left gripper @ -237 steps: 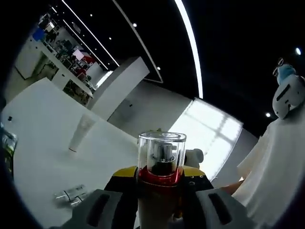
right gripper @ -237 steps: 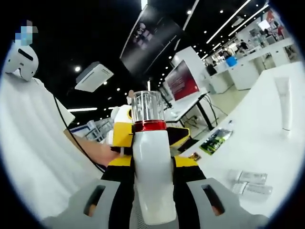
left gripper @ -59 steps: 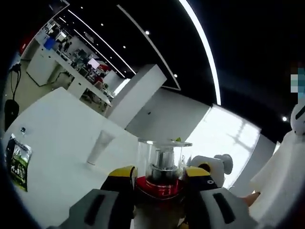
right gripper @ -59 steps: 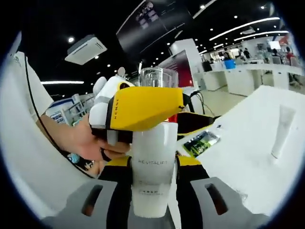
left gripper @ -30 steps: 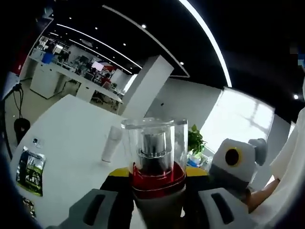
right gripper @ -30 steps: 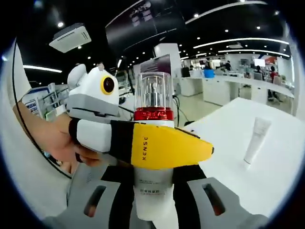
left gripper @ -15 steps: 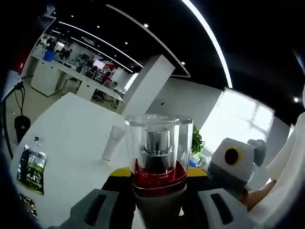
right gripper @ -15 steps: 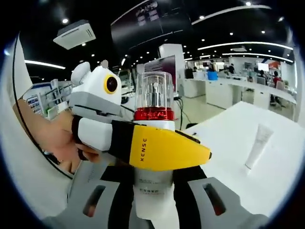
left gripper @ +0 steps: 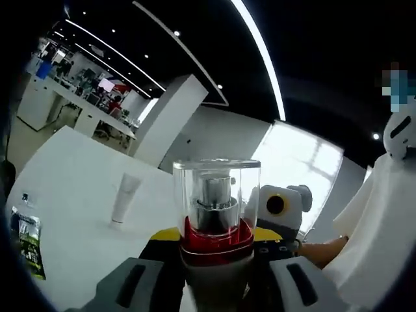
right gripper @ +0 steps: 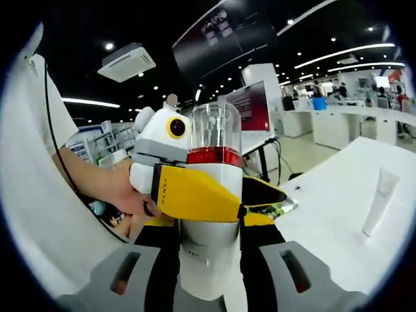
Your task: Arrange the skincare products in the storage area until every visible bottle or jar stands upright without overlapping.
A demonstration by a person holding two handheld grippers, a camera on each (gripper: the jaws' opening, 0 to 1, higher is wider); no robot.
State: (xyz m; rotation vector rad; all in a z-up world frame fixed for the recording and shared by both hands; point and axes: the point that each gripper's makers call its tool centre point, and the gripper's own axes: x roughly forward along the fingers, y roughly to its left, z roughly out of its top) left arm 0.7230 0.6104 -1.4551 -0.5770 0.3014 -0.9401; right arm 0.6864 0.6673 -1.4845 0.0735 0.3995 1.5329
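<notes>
White table point(left gripper: 71, 195) stretches out below a dark ceiling with long light strips, desks and screens far behind. Between my two grippers I hold one pump bottle point(right gripper: 209, 214) up off the table: white body, red collar, clear cap point(left gripper: 216, 195). My right gripper point(right gripper: 209, 286) has its jaws closed on the lower body of the bottle. My left gripper point(left gripper: 216, 286) has its jaws closed against the bottle just under the red collar; in the right gripper view it comes in from the left, yellow and white, with my hand point(right gripper: 123, 192) behind it, reaching across the bottle's front. A white tube point(left gripper: 123, 198) stands on its cap on the table well apart from the bottle. A green printed packet point(left gripper: 26, 240) lies flat near the table edge.
</notes>
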